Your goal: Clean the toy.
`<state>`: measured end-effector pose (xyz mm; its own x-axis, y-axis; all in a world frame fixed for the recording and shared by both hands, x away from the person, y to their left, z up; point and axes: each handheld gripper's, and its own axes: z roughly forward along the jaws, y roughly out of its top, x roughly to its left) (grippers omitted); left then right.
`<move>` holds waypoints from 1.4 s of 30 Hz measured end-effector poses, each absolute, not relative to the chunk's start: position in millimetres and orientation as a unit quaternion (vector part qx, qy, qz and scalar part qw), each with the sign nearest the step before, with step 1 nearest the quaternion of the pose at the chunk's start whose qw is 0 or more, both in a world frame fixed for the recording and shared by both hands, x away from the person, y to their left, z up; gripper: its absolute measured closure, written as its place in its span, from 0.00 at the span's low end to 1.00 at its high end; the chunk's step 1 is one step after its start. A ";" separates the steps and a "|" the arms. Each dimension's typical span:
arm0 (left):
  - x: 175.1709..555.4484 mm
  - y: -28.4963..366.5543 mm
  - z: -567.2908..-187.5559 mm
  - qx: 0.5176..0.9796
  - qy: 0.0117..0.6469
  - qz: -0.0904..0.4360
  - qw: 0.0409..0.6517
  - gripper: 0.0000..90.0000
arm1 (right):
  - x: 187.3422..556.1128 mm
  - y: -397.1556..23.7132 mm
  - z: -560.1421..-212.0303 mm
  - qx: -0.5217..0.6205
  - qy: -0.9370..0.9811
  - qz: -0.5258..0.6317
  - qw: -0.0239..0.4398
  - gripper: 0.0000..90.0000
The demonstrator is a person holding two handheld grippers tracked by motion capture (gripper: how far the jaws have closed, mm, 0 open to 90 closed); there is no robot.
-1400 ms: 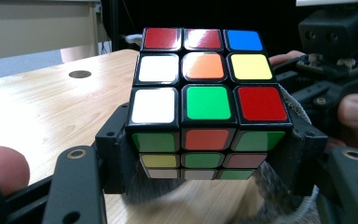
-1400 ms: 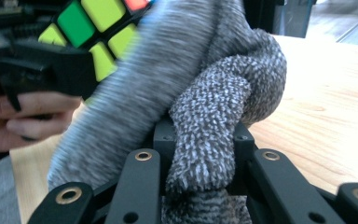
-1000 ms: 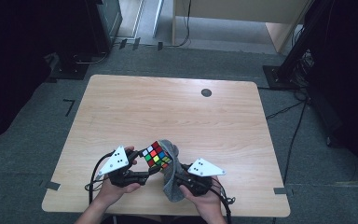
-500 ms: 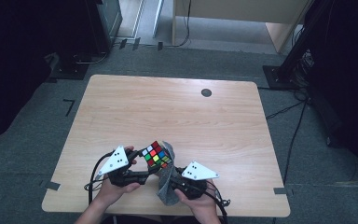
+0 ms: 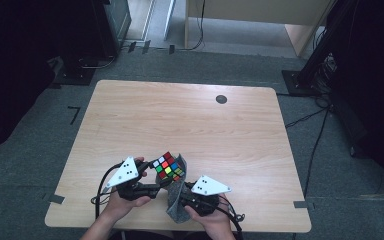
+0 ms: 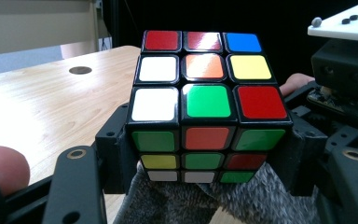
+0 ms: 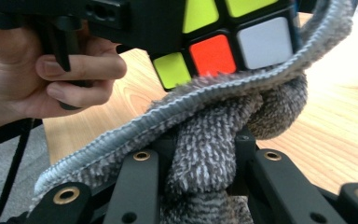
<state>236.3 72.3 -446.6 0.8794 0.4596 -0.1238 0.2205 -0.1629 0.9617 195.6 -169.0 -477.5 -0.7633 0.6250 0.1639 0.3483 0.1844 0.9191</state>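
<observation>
wiping of the cube (image 5: 169, 166) with the grey cloth (image 5: 176, 200) was judged to be in the middle: the cloth was already brought against the lower side of the cube, but most coloured faces were uncovered, so more rubbing and probably some turning of the cube was left to be done.

nearest to the person, the right gripper (image 5: 186, 199) was seen at the front edge of the table (image 5: 190, 115). its jaws were closed on a bunched fold of the cloth, as was shown in the right gripper view, where the cloth (image 7: 205, 154) was squeezed between the black jaws and its edge was pressed under the cube (image 7: 223, 37).

a little farther, the left gripper (image 5: 155, 181) was closed on the cube, with one jaw on each side, and the cube (image 6: 204, 107) was held just above the table, not resting on it. the cloth (image 6: 205, 200) was lying under it.

farther away, a small dark round mark (image 5: 221, 99) was seen near the far edge of the table.
</observation>
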 end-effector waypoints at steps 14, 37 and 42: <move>238.2 74.6 -447.0 0.755 0.227 0.097 0.608 0.38 | 195.3 -172.7 -477.7 0.317 0.752 0.565 0.118 0.80; 244.6 88.1 -445.7 0.746 0.248 0.115 0.607 0.38 | 208.9 -201.1 -473.7 0.368 0.734 0.548 0.160 0.80; 249.3 97.9 -444.1 0.738 0.261 0.123 0.610 0.38 | 218.5 -243.3 -466.4 0.430 0.690 0.548 0.195 0.80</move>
<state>249.3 97.9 -444.1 0.8331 0.5360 -0.1364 0.2351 -0.1200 0.9645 218.5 -243.3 -466.4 -0.5547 0.8070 0.2027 0.3798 0.0288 0.9246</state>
